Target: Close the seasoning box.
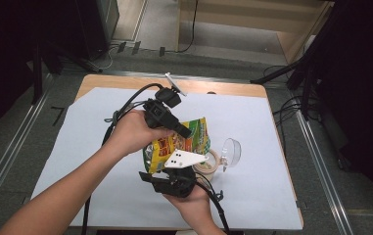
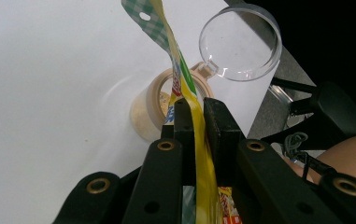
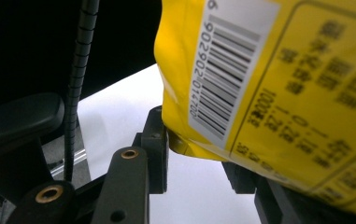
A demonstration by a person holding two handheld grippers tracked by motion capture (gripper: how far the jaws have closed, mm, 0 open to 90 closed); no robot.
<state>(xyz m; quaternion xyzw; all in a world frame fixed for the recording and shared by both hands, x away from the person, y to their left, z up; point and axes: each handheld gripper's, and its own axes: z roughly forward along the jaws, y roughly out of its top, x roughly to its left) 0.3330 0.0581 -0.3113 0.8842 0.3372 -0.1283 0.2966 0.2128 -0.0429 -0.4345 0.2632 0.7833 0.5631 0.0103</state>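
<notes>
Held aloft over the white table cover (image 1: 101,196) above the open beige jar (image 2: 153,109): yellow snack bag (image 1: 176,143), top edge pinched flat in the left gripper (image 2: 198,109), lower corner clamped between the jaws of the right gripper (image 3: 192,154). Barcode (image 3: 227,70) digits partly legible, "902902014700"; other print too blurred to read.

Yellow snack bag (image 1: 181,142) held upright above the table, apparently unopened.
</notes>
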